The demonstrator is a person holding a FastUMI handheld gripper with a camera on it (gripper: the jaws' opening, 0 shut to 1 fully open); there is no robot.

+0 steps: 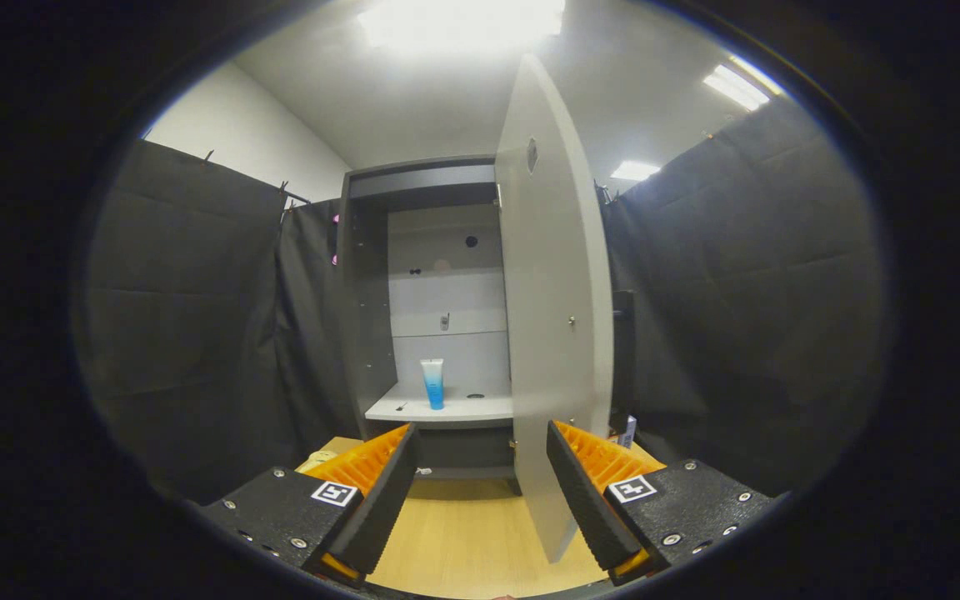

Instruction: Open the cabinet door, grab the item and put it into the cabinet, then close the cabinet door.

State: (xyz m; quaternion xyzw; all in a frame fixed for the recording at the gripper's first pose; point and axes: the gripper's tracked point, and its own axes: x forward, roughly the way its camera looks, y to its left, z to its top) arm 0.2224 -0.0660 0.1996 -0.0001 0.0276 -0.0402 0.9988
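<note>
One gripper [480, 492] points at a tall cabinet [426, 317] standing on a pale wooden bench [463, 542]. Its two fingers are spread wide apart and hold nothing.

The cabinet door [555, 333] is swung open toward the viewer, seen almost edge-on. It is a flat, smooth, pale grey panel with a small knob on its face. Its lower free edge sits just ahead of the right finger, between the two fingers but nearer the right one, apart from both.

Inside, a small tube [432, 383] stands upright, its long axis vertical. It is white at the top and blue toward the base, and rests near the front edge of a pale shelf [447, 408], toward the shelf's middle. It lies beyond the fingers, straight ahead and slightly left of the gap.

With the tube apparently already inside, closing the door looks like the step left. That push would likely fall on the panel's face beside the right finger.
</note>
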